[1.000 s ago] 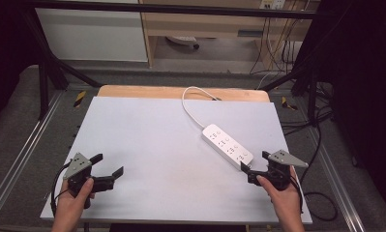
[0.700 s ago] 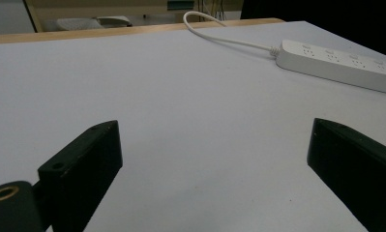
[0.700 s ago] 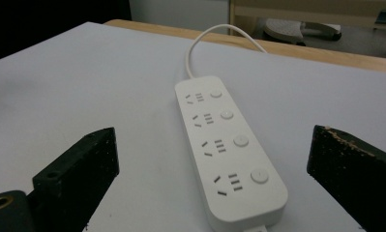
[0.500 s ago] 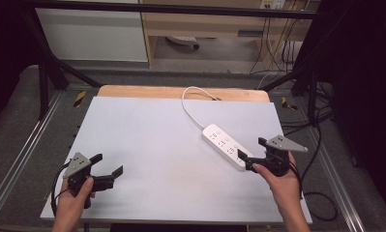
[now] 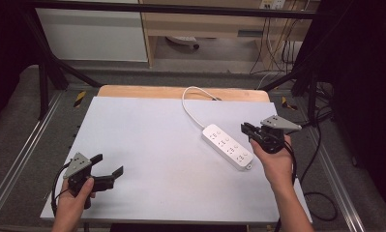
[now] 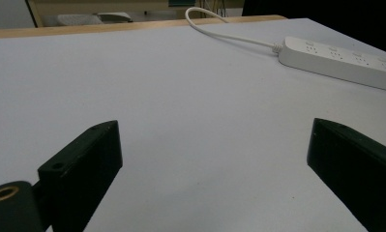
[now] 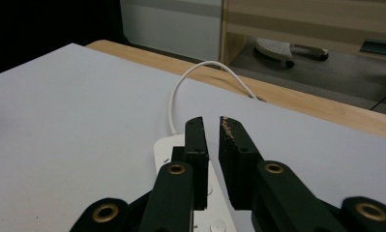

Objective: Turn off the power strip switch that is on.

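A white power strip (image 5: 228, 146) lies aslant on the right half of the white tabletop (image 5: 152, 130), and its white cable (image 5: 190, 104) loops away over the far wooden edge. My right gripper (image 5: 244, 128) hangs above the table just right of the strip's far end. In the right gripper view the jaws (image 7: 211, 121) have just been closing and stand almost together with nothing between them, over the strip (image 7: 164, 145) and its cable (image 7: 181, 87). My left gripper (image 5: 108, 164) rests low at the front left, jaws wide open and empty (image 6: 212, 130), with the strip (image 6: 340, 63) far off.
A wooden table edge (image 5: 132, 92) runs behind the white top. Metal frame rails (image 5: 16, 154) flank both sides. Black cables (image 5: 321, 145) trail on the floor at the right, and a cabinet (image 5: 94, 29) stands behind.
The right gripper has risen and moved away from the front edge towards the strip's far end, and its jaws have closed from wide open. The left gripper has stayed put.
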Demonstrator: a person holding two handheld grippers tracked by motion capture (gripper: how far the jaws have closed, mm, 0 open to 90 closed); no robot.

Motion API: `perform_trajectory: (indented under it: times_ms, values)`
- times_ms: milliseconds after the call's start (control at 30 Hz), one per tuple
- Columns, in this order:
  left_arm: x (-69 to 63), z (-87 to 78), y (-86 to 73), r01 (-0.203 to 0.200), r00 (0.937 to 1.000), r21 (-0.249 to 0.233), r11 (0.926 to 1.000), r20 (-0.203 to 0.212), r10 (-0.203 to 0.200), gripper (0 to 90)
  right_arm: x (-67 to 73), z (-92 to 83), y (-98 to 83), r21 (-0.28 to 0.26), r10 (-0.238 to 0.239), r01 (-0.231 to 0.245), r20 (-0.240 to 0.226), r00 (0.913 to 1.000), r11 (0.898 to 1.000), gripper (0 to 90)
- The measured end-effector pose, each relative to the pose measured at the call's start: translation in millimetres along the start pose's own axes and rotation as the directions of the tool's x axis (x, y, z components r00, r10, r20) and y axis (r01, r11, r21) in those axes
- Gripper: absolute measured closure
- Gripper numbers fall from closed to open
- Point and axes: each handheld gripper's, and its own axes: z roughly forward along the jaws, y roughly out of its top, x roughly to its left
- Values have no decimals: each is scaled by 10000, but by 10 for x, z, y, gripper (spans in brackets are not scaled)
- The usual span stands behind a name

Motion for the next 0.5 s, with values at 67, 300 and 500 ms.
perform_trajectory:
  times_ms: [67, 300, 500]
  values:
    - [-8, 2, 3, -74, 10000, 21, 10000, -2, 74, 54, -9, 73, 23, 88, -11, 11, -10, 10000, 10000, 856]
    - [-16, 12, 1, -74, 10000, 54, 10000, -3, 74, 54, -63, 327, 10, 482, 159, -167, 174, 9997, 9987, 891]
    - [-9, 4, 2, -64, 10000, 46, 10000, -42, 64, 55, -95, 501, -14, 781, 353, -364, 156, 9993, 9963, 900]
